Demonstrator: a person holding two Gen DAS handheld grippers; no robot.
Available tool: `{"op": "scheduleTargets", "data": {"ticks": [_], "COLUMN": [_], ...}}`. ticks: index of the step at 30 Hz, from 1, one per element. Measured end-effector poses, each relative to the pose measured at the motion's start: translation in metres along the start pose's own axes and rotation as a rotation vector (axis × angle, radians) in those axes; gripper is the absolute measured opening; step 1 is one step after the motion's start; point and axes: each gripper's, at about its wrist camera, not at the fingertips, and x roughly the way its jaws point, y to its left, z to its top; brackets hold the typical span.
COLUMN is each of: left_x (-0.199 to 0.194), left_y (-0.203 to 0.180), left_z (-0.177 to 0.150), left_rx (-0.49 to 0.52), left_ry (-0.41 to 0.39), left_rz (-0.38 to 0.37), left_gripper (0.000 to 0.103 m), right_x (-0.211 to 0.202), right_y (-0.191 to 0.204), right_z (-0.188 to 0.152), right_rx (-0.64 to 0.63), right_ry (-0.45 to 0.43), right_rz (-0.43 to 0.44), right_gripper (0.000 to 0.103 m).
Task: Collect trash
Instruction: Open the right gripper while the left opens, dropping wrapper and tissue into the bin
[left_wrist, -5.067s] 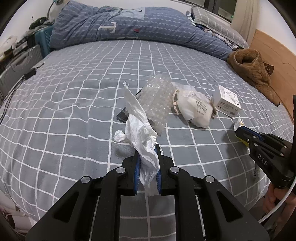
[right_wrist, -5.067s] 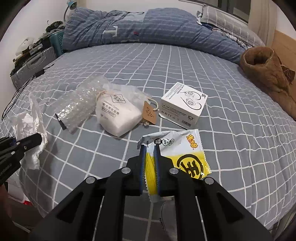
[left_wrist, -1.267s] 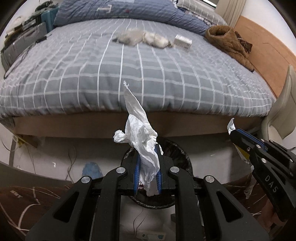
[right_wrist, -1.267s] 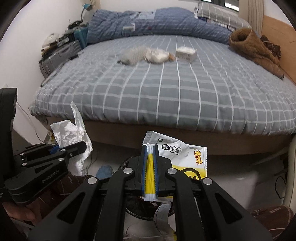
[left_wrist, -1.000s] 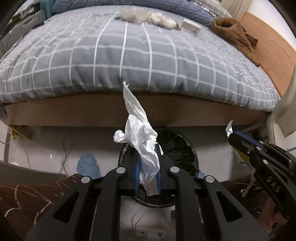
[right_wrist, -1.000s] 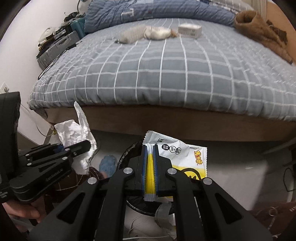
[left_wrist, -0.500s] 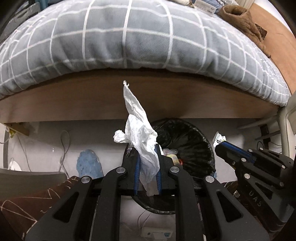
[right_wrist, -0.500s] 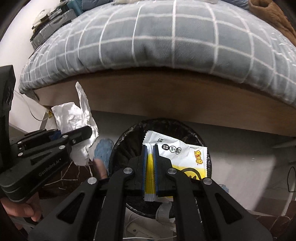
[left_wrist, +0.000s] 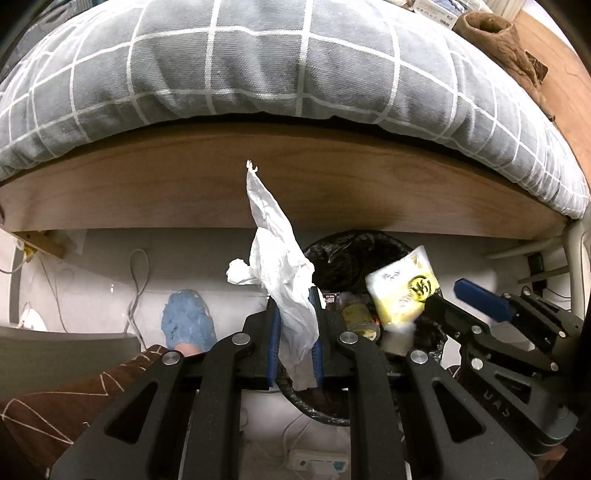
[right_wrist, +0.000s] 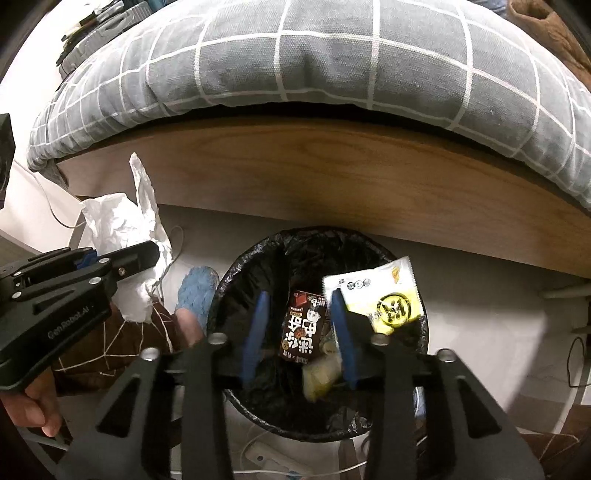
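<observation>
In the left wrist view, the left gripper (left_wrist: 294, 343) is pressed together on a crumpled white tissue (left_wrist: 282, 280), which stands up out of the blue pads and hangs a little below them. Under it lies a leg in brown patterned trousers (left_wrist: 55, 398) ending in a blue slipper (left_wrist: 187, 325) on the pale floor. A white power strip (left_wrist: 317, 463) lies on the floor just below the bin.

In the right wrist view, the right gripper (right_wrist: 299, 332) hovers over the black-lined trash bin (right_wrist: 236, 280) with its jaws opening; nothing is pinched between the blue pads. The yellow snack wrapper (right_wrist: 384, 299) is free of them, just past the right pad and over the bin's mouth, tilted. Inside the bin lies a dark brown drink carton (right_wrist: 304, 325) with other scraps beside it. A hand (right_wrist: 33, 402) at the lower left edge holds the other tool.

Behind the bin runs the wooden bed frame (right_wrist: 332, 173), and above it bulges the grey checked bedding (right_wrist: 332, 55). At the far right of the bed lies a brown garment (left_wrist: 502, 40), with a white box (left_wrist: 436, 9) just beside it.
</observation>
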Motion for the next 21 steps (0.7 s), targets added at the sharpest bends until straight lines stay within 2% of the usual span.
{"op": "scheduleTargets", "data": {"ticks": [5,6,8,11,16,21], "left_x": [0.0,-0.001,-0.006,-0.01,-0.014,-0.016], "left_y": [-0.001,-0.002,-0.006,-0.017,-0.038,-0.065], "left_z": [0.001,0.001,0.003,0.005,0.009,0.01], "left_rx": [0.001,0.001,0.007,0.023,0.047,0.082], "left_ry": [-0.006,-0.007,-0.011,-0.02,-0.029,-0.034], "left_rz": [0.005,0.005,0.003,-0.004,-0.022,-0.039], "left_gripper": [0.013,0.013,0.013,0.013,0.013,0.013], "right_x": [-0.006,-0.009,-0.015,-0.028,-0.054,-0.071], "right_y": [-0.001,-0.002,-0.005,-0.016,-0.041,-0.069], "right_z": [0.0,0.0,0.001,0.001,0.0,-0.008], "right_rx": [0.002,0.0,0.004,0.021,0.061,0.097], "right_ry": [-0.021,-0.031,-0.048,-0.085,-0.147,-0.169], "right_rz": [-0.018,-0.025,-0.041,-0.08,-0.143,-0.203], "right_gripper": [0.064,0.066,0.077,0.087,0.095,0.095]}}
